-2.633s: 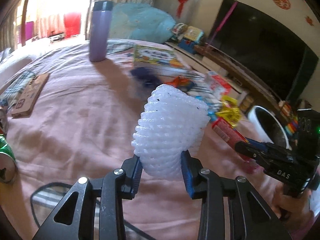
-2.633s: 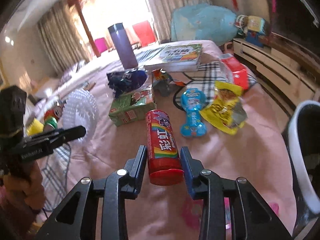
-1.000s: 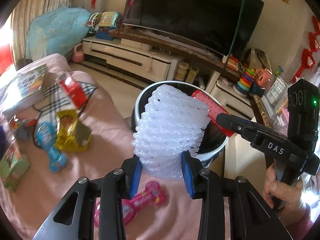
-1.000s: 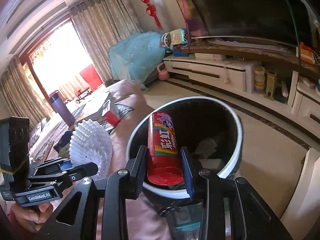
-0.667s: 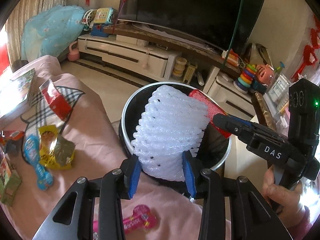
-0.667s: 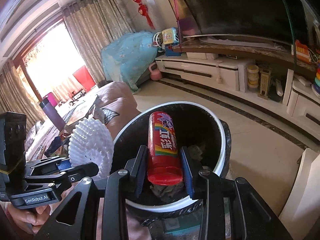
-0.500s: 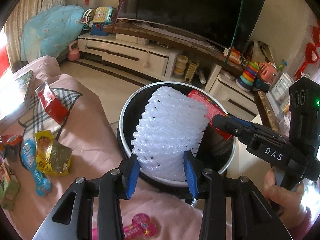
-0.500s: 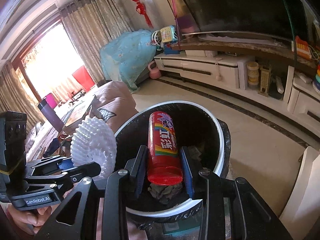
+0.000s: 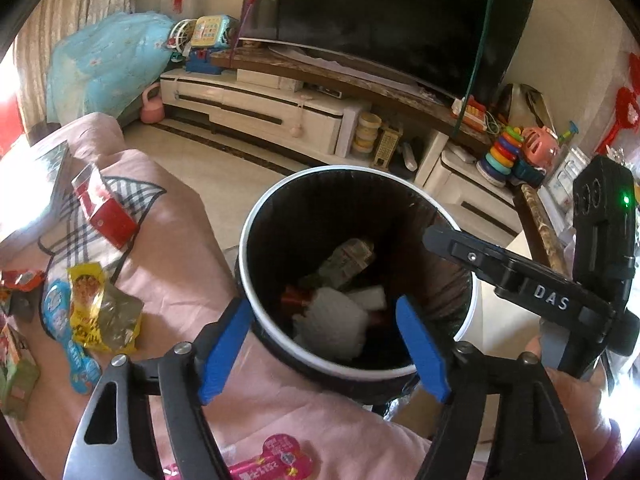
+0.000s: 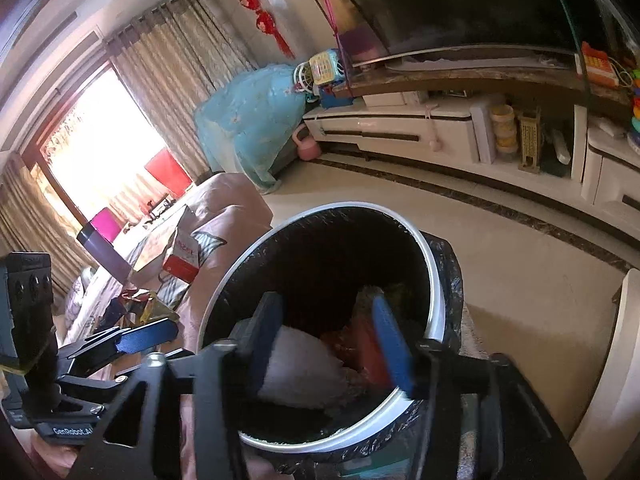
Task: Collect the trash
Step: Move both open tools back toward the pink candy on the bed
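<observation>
Both grippers hang over the bin (image 9: pixel 256 216), which stands just beside the pink-covered table (image 9: pixel 176 240). The left gripper (image 9: pixel 322 344) has just been opening; its jaws stand spread with nothing between them. The right gripper (image 10: pixel 326 344) has also just been opening, its jaws apart and empty. The foam net (image 9: pixel 334 322) lies at the bottom of the bin, with the red tube (image 10: pixel 370 350) beside it among other scraps. Wrappers (image 9: pixel 100 308) lie on the table to the left.

"DAS" on the right claw (image 9: pixel 434 236); "GenRobot.AI" on the left claw (image 10: pixel 148 336).
</observation>
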The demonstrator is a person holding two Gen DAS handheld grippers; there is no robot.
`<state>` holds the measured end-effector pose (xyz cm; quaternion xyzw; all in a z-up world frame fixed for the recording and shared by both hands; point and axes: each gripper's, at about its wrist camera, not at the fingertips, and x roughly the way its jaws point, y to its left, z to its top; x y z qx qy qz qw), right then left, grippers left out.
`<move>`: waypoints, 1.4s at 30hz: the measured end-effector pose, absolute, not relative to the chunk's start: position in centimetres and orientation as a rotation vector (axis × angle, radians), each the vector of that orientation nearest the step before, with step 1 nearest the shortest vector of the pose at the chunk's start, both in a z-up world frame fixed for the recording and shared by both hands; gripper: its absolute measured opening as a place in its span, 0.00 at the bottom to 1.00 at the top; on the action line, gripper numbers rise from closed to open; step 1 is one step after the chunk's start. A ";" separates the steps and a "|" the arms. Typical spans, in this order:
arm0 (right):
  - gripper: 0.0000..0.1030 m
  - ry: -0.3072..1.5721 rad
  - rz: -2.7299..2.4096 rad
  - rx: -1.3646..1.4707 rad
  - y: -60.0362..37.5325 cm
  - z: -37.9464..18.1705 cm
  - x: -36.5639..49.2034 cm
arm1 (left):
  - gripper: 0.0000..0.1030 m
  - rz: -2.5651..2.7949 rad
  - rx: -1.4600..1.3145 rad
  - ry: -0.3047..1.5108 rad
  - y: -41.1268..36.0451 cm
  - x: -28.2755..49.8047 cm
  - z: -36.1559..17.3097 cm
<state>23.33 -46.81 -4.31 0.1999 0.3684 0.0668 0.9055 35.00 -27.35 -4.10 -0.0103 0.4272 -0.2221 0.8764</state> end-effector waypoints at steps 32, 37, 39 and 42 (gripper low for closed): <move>0.91 0.807 0.357 0.272 -32.2 -4.5 17.9 | 0.73 -0.251 -0.165 0.874 -9.1 20.7 -4.2; 0.91 0.832 0.445 0.148 -29.7 -4.4 17.7 | 0.73 -0.243 -0.144 0.882 -7.1 20.2 -4.1; 0.91 0.840 0.486 0.111 -29.1 -4.4 17.7 | 0.73 -0.247 -0.115 0.887 -6.7 20.3 -3.9; 0.91 0.860 0.550 0.037 -27.7 -4.6 17.8 | 0.73 -0.249 -0.073 0.888 -5.9 21.1 -3.8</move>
